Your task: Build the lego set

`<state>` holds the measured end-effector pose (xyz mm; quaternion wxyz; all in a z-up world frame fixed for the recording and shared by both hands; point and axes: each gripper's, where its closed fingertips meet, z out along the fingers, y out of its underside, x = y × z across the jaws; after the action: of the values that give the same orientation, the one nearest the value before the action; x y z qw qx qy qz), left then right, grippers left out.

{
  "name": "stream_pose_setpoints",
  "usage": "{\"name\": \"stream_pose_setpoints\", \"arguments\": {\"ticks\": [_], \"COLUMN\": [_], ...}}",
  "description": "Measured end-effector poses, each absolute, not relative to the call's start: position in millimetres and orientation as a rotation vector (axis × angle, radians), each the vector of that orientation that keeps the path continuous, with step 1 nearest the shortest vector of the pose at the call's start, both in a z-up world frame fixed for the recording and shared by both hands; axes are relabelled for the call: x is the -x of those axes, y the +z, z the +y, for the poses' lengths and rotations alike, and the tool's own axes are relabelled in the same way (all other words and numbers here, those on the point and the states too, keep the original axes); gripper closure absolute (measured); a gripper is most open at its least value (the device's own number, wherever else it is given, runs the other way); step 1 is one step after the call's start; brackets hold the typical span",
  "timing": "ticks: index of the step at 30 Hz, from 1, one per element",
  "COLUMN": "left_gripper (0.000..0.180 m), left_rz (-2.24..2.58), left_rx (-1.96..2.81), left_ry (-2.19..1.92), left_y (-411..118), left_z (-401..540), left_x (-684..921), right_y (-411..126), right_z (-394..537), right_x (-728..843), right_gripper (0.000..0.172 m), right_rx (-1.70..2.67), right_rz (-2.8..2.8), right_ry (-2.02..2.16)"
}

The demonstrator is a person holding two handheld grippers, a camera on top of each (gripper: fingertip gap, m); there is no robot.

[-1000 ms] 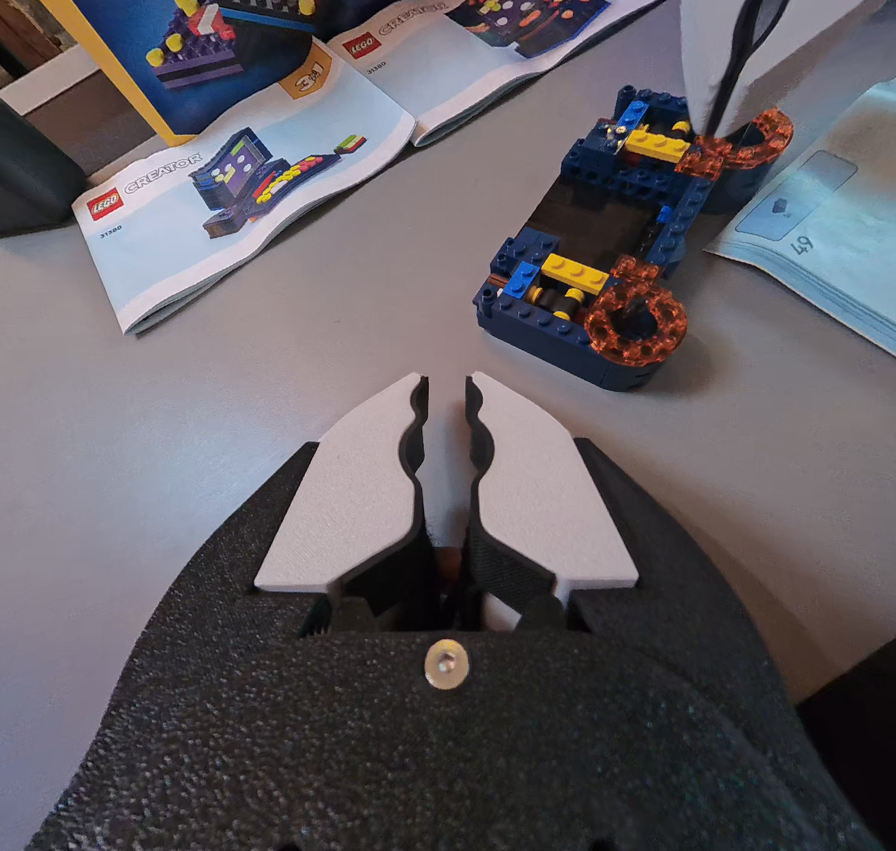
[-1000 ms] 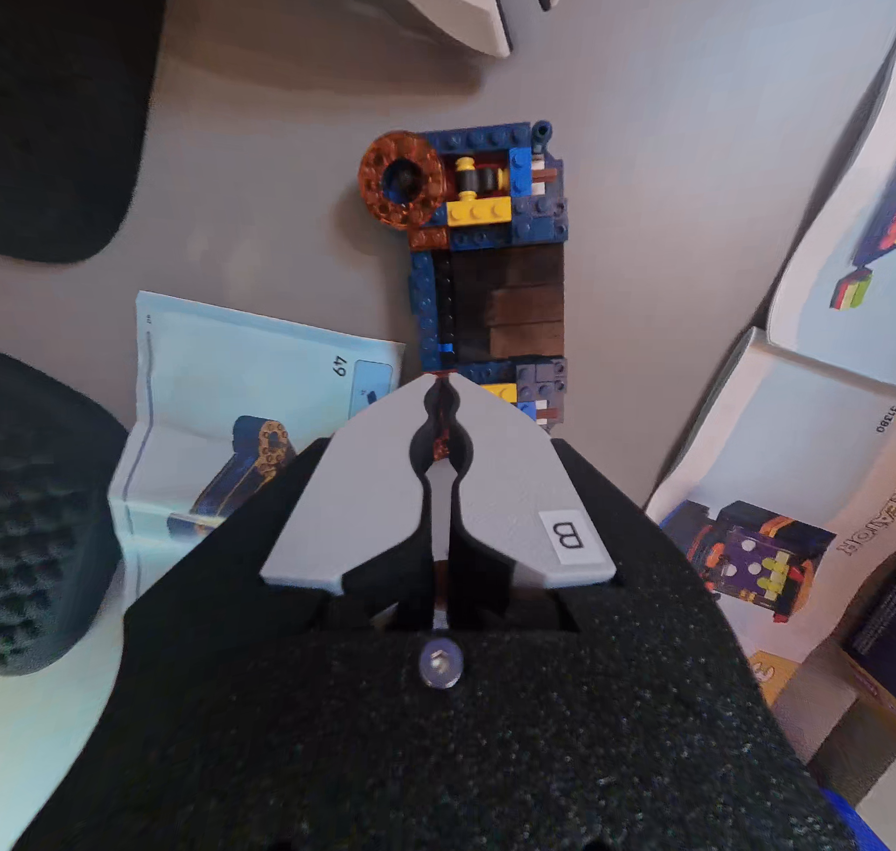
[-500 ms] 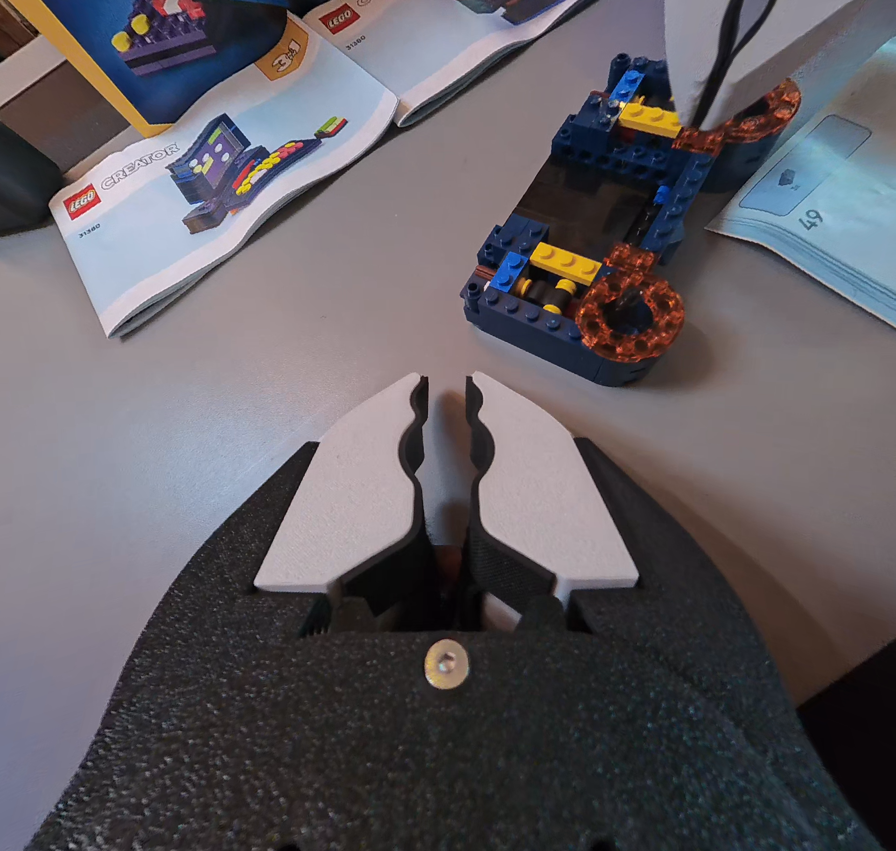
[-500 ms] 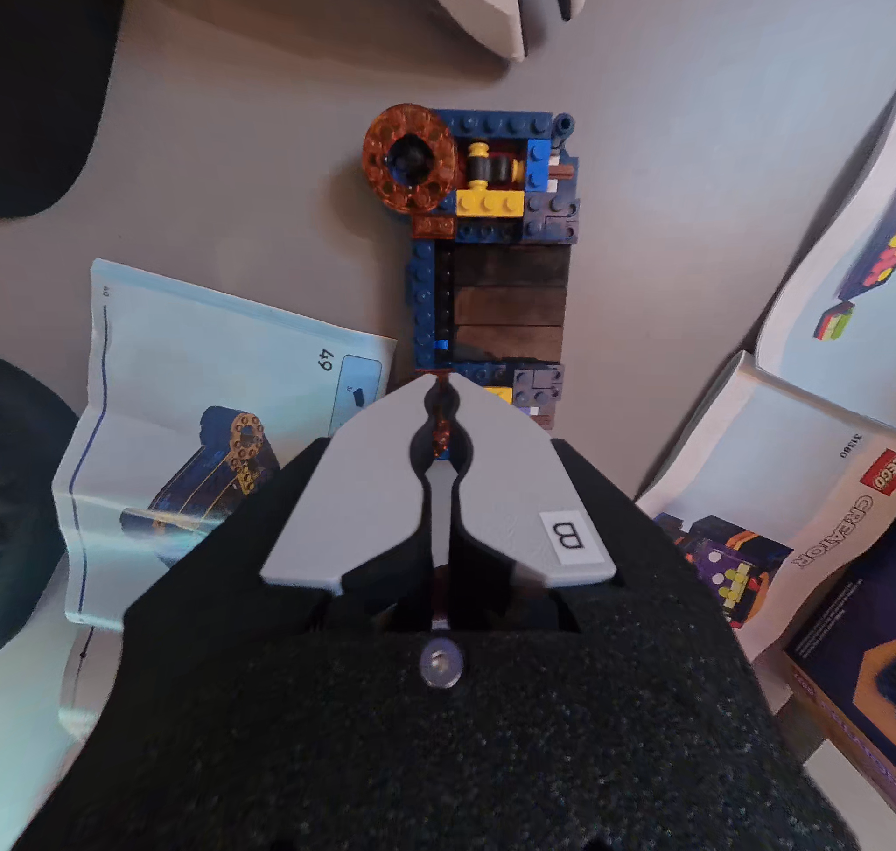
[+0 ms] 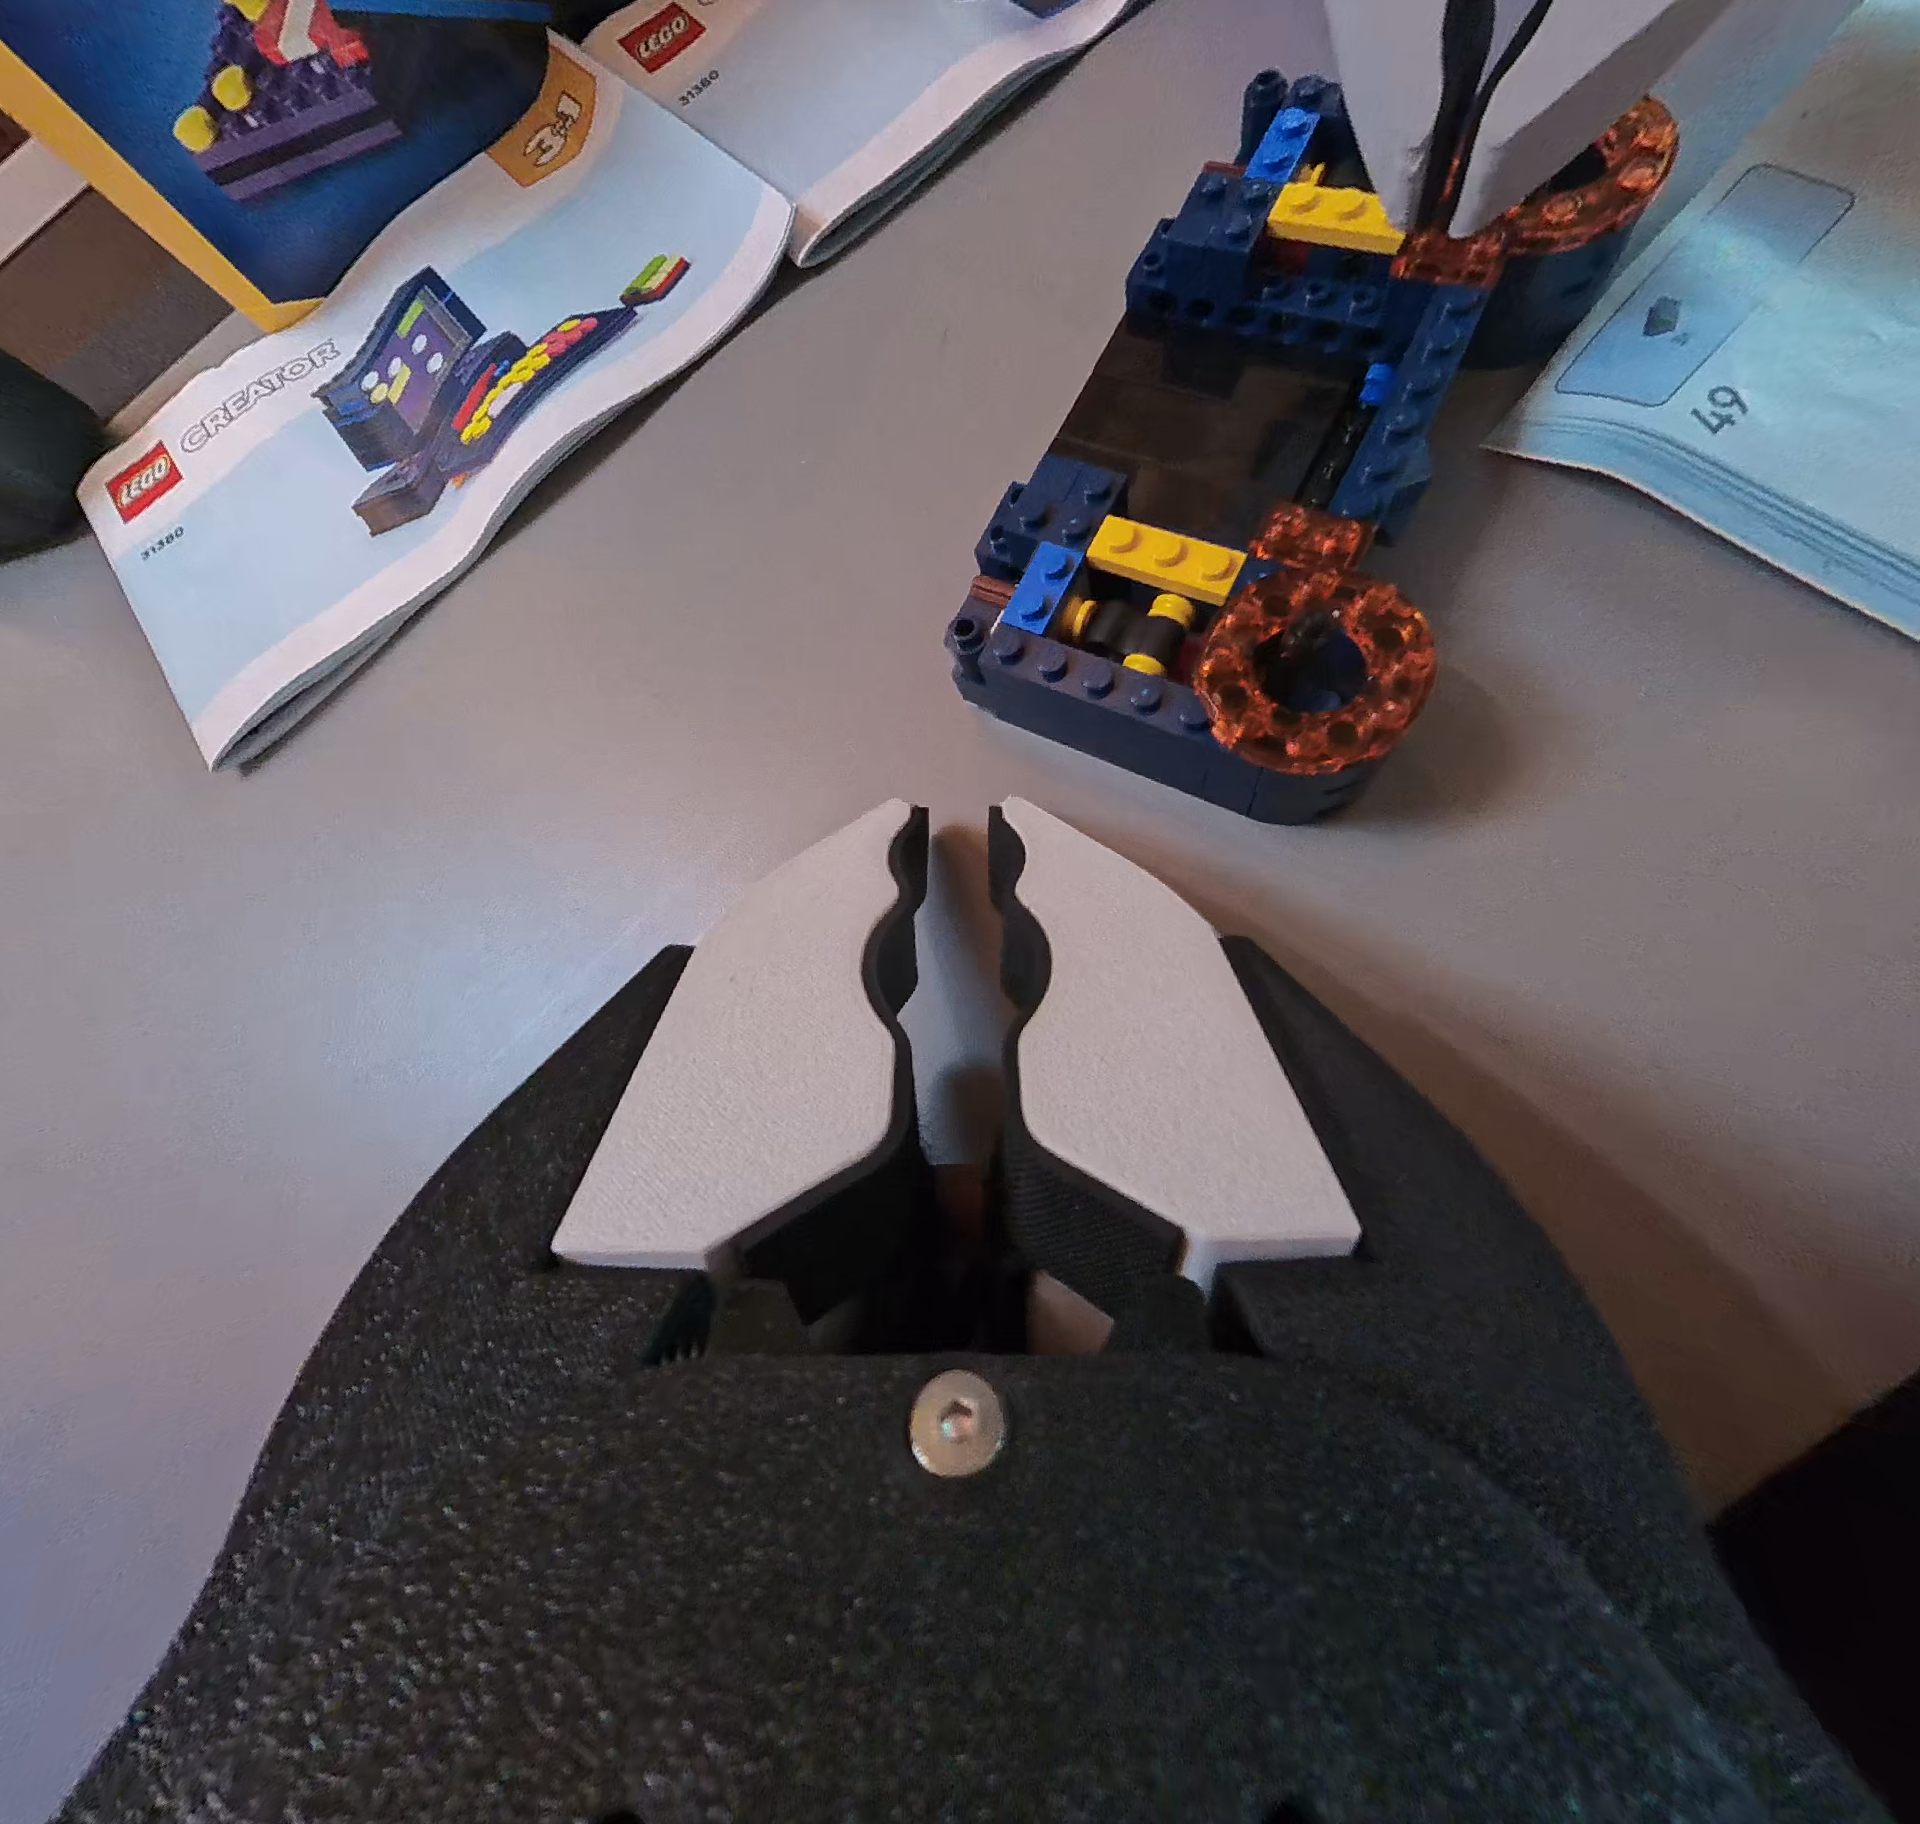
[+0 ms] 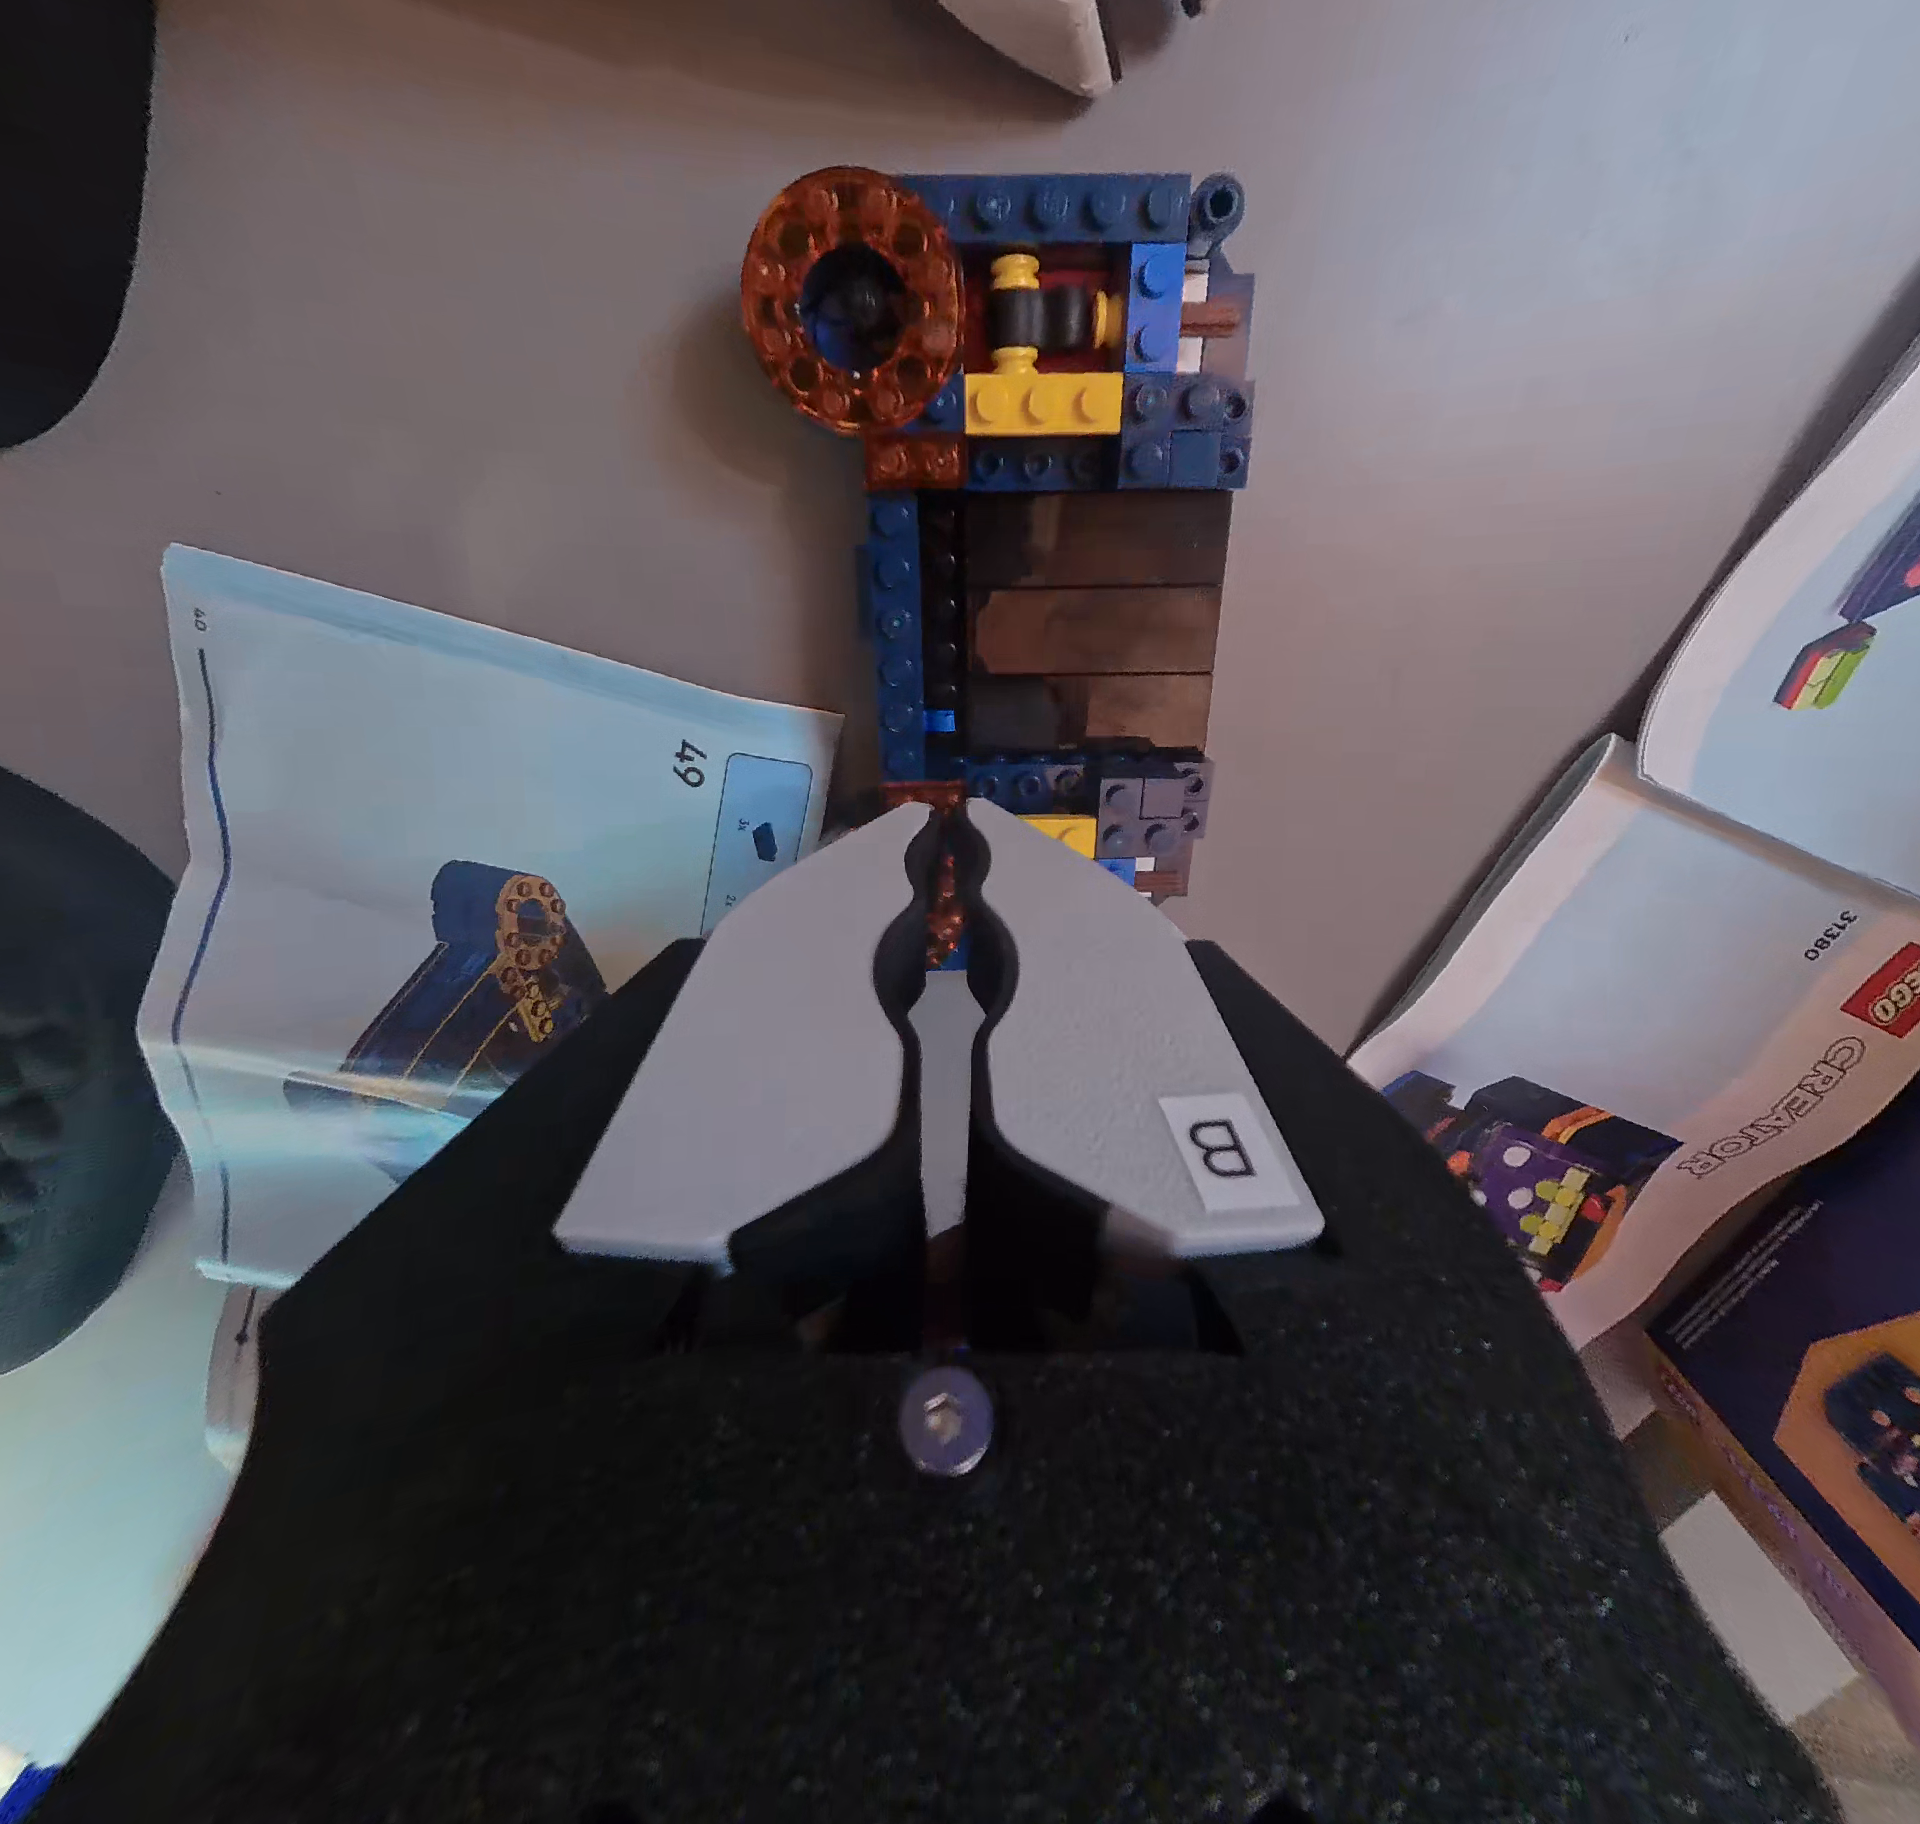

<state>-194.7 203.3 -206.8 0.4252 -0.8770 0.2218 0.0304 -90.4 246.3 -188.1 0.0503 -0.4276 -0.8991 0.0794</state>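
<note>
The right gripper (image 6: 940, 818) pressed down on the far end of the brick model (image 5: 1226, 486), its fingers drawn together; they seemed to pinch the orange ring (image 5: 1590, 185) there, though that ring was largely hidden. The model lay flat on the grey table (image 5: 623, 839), just beside an open instruction booklet (image 6: 468, 787). The left gripper (image 5: 956, 818) hovered near the model's close end, fingers slightly apart and bare.
</note>
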Motion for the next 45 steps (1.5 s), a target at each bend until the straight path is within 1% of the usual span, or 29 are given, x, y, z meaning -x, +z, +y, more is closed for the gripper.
{"name": "stream_pose_setpoints", "arguments": {"ticks": [8, 12, 14, 17, 19, 24, 27, 34, 38, 39, 40, 43, 45], "left_gripper": [0.172, 0.17, 0.167, 0.166, 0.164, 0.162, 0.163, 0.163, 0.158, 0.156, 0.154, 0.15, 0.15], "left_rz": [0.603, 0.61, 0.62, 0.631, 0.626, 0.641, 0.644, 0.635, 0.591, 0.557, 0.511, 0.341, 0.24], "left_rx": [2.176, 2.171, 2.16, 2.152, 2.152, 2.141, 2.139, 2.141, 2.119, 2.105, 2.082, 1.944, 1.808], "left_ry": [0.082, 0.087, 0.097, 0.107, 0.103, 0.12, 0.126, 0.127, 0.143, 0.15, 0.158, 0.205, 0.196], "left_y": [-206.9, -206.5, -205.8, -205.4, -205.2, -204.6, -204.7, -204.4, -199.4, -196.0, -190.9, -163.5, -136.1], "left_z": [203.4, 203.4, 203.0, 202.7, 202.8, 202.5, 202.5, 203.0, 204.6, 205.7, 207.3, 211.3, 210.7], "left_x": [189.4, 188.6, 187.9, 187.1, 187.3, 186.4, 186.4, 187.4, 191.6, 194.7, 199.0, 217.3, 224.7], "right_y": [-188.2, -187.5, -175.5, -140.6, -133.5, -165.9, -185.1, -189.8, -203.3, -207.0, -209.9, -207.4, -194.5], "right_z": [244.5, 245.6, 244.6, 235.8, 233.0, 232.9, 230.8, 227.7, 223.4, 222.6, 223.1, 223.0, 224.8], "right_x": [92.1, 91.3, 88.2, 69.9, 36.5, -58.4, -89.1, -81.9, -81.2, -81.5, -82.1, -80.1, -71.6], "right_gripper": [0.17, 0.171, 0.165, 0.154, 0.149, 0.148, 0.148, 0.148, 0.147, 0.149, 0.156, 0.156, 0.156], "right_rx": [1.35, 1.305, 1.358, 1.441, 1.489, 1.793, 1.895, 1.868, 1.894, 1.893, 1.887, 1.833, 1.742], "right_rz": [-2.716, -2.709, -2.63, -2.445, -2.397, -2.328, -2.242, -2.055, -2.067, -2.069, -2.066, -2.017, -1.915], "right_ry": [0.164, 0.125, 0.209, 0.449, 0.503, 0.508, 0.482, 0.572, 0.574, 0.565, 0.546, 0.565, 0.632]}}
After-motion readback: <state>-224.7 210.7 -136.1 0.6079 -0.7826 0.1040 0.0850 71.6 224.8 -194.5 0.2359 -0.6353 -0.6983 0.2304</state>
